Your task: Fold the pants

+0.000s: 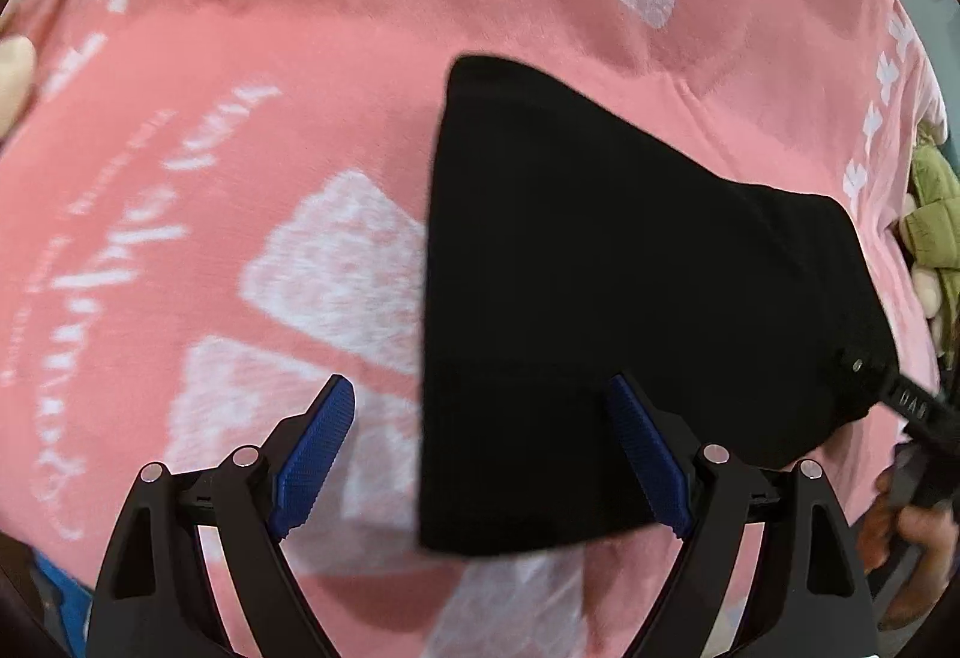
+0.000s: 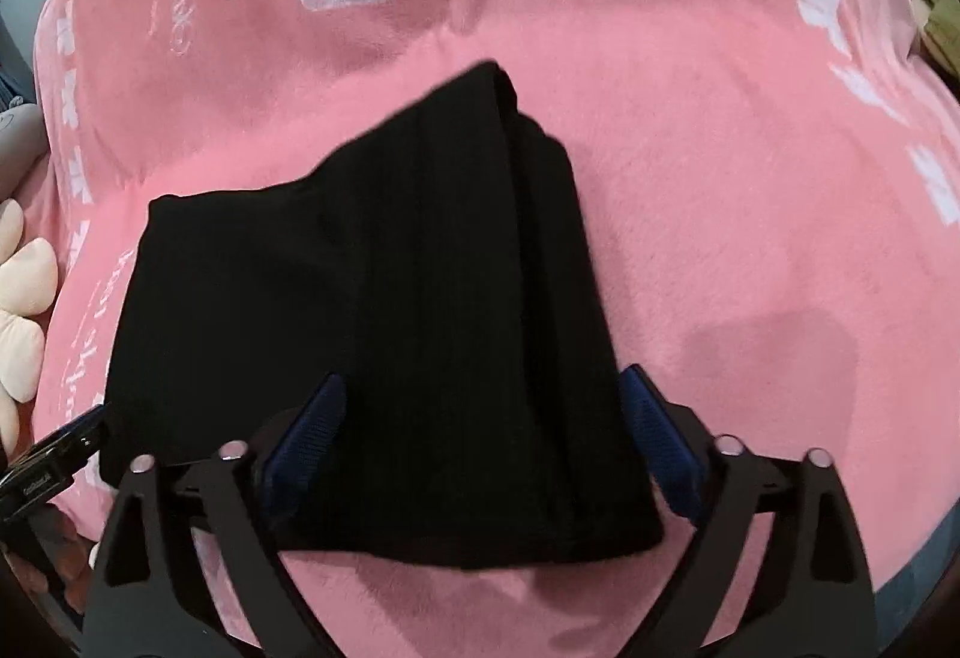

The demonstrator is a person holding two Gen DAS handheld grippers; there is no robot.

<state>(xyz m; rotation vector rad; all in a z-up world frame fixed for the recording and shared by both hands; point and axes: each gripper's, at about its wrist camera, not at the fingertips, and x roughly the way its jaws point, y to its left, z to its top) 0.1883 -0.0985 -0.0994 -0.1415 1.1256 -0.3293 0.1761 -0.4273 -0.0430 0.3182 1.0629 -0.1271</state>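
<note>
The black pants (image 1: 588, 298) lie folded into a compact stack on a pink blanket (image 1: 240, 76). In the left wrist view my left gripper (image 1: 489, 418) is open, its blue pads spread wide, with the stack's left edge between them. In the right wrist view the pants (image 2: 390, 328) fill the middle, and my right gripper (image 2: 483, 406) is open, one pad on each side of the stack's near end. The right gripper's black tip (image 1: 918, 406) shows at the stack's right corner in the left wrist view; the left gripper's tip (image 2: 54, 454) shows at lower left in the right wrist view.
The pink blanket (image 2: 720, 178) has white flower prints and script. A green plush toy (image 1: 933, 214) lies at its right edge. Cream plush petals (image 2: 21, 310) and a grey plush (image 2: 18, 130) lie along the left side. A hand (image 1: 900, 526) holds the right gripper.
</note>
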